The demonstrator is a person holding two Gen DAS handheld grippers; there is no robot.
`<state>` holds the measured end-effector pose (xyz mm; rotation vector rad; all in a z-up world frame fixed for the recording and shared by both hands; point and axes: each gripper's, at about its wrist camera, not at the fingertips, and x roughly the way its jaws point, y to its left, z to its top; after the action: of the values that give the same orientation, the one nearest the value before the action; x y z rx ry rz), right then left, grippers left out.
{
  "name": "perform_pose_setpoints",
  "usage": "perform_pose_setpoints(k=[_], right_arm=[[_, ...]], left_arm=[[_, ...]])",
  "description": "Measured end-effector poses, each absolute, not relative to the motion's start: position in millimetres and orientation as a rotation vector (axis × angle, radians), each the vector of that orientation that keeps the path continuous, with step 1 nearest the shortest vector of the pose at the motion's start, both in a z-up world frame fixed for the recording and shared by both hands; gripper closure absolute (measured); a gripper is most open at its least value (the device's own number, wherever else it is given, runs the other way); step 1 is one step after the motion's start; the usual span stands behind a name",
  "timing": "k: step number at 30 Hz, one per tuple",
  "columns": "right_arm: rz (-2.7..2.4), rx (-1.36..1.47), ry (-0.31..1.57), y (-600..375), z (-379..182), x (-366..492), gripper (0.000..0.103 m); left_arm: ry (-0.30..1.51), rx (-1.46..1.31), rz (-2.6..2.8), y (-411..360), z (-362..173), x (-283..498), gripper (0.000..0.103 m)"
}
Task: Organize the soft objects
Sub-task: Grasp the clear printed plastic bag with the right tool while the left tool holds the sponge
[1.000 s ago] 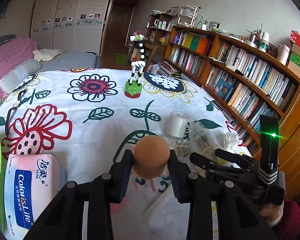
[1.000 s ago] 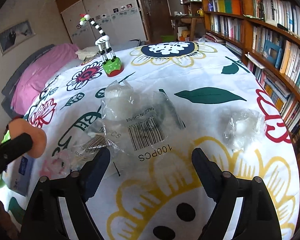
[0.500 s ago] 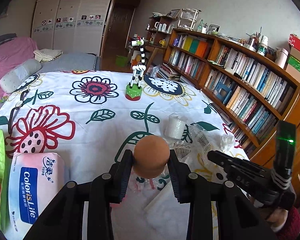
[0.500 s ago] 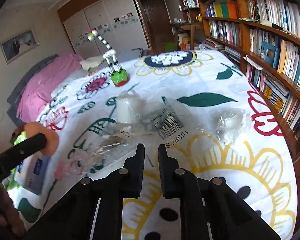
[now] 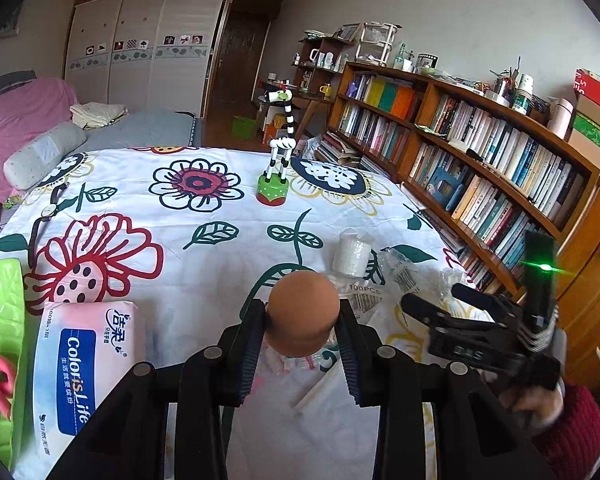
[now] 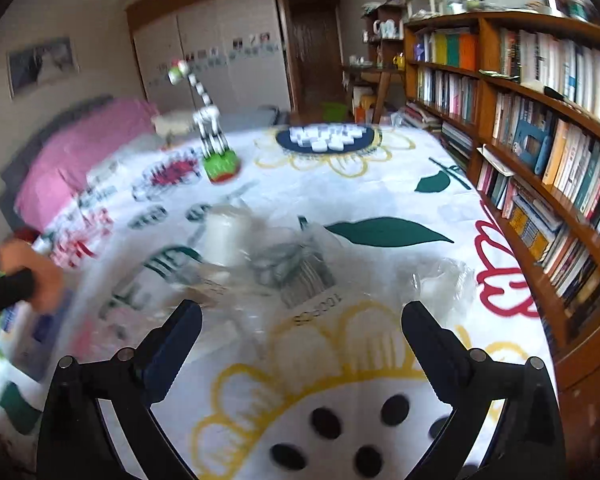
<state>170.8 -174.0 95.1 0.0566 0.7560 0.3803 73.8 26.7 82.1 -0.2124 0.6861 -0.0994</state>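
My left gripper (image 5: 302,330) is shut on a round brown makeup sponge (image 5: 302,312) and holds it above the flowered tablecloth (image 5: 204,264). The sponge also shows at the far left of the right wrist view (image 6: 40,276). My right gripper (image 6: 300,334) is open and empty, above the cloth near clear plastic bags (image 6: 300,268); it shows at the right of the left wrist view (image 5: 440,300). A white cotton-pad roll in plastic (image 5: 352,254) stands beyond the sponge. A small crumpled bag (image 6: 440,280) lies right of the barcode bag.
A pink tissue pack (image 5: 84,368) lies at the front left beside a green tray (image 5: 0,320). A zebra-striped giraffe toy (image 5: 278,160) stands mid-table. A wristwatch (image 5: 46,216) lies far left. A bookcase (image 5: 480,168) runs along the right edge.
My right gripper shut half a second ago and has opened wide again, while swinging; its view is blurred. The left gripper still holds the sponge in about the same place.
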Motion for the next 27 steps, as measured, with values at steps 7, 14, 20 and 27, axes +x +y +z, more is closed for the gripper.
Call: perform_pose_setpoints(k=[7, 14, 20, 27], right_arm=[[0.427, 0.039, 0.875, -171, 70, 202, 0.004], [0.419, 0.146, 0.863, -188, 73, 201, 0.065], [0.423, 0.215, 0.847, -200, 78, 187, 0.091], [0.434, 0.261, 0.786, -204, 100, 159, 0.093]], left_arm=[[0.696, -0.208, -0.097, 25, 79, 77, 0.065], [0.702, -0.211, -0.103, 24, 77, 78, 0.065], [0.692, -0.216, -0.104, 26, 80, 73, 0.065], [0.674, -0.227, -0.104, 30, 86, 67, 0.065]])
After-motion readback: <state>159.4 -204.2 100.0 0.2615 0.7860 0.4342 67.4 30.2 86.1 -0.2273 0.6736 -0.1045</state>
